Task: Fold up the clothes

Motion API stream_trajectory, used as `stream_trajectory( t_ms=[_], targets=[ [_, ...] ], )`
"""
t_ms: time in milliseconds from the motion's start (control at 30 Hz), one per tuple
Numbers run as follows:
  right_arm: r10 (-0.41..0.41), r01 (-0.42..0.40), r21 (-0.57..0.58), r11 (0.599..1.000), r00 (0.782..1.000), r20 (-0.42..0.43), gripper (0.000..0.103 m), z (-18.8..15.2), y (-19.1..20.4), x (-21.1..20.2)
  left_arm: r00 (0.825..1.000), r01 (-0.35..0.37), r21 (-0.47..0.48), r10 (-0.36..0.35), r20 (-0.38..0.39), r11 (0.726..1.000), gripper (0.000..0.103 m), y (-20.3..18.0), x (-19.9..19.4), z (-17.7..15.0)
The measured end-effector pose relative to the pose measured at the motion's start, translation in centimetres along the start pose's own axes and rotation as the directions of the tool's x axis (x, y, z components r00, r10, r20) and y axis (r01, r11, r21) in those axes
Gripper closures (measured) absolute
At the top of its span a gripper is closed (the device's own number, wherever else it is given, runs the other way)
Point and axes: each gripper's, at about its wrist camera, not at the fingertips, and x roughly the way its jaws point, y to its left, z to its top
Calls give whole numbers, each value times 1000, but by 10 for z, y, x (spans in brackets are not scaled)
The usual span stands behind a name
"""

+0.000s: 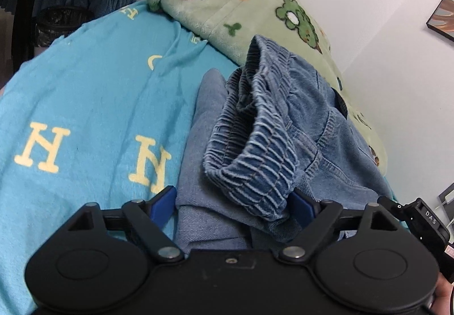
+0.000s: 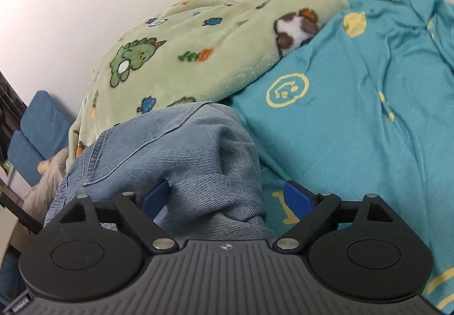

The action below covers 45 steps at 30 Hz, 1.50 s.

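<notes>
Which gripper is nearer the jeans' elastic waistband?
Left. The left gripper has its open fingers either side of the elastic waistband. The right gripper, also open, straddles plain denim; no waistband shows in its view.

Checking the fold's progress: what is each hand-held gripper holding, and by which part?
Neither visibly clamps anything. The left hand-held gripper stands open around the jeans near the elastic waistband; the right hand-held gripper is open around denim beside a pocket.
</notes>
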Motion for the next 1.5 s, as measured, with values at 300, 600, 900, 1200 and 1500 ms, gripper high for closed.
stream_trajectory(
  t_ms=[300,600,900,1200,1500],
  targets=[
    [112,-111,26,994,991,-77,11,-3,11,11,999,42,-29,-43,-2,999,20,2,6,1],
    [36,-41,-83,996,998,-61,28,-16,25,16,1000,5,-13,-5,11,1000,47,-2,9,3],
    [32,-27,-141,990,999,35,80,-4,51,-15,997,-24,82,18,74,996,76,-30,-12,5],
    [54,-34,-212,977,994,92,82,25,81,-63,993,16,121,-30,114,993,78,-66,-54,8],
    [35,-6,-175,985,986,161,82,69,51,-136,986,96,232,-125,112,968,78,-146,-79,-15]
  ],
)
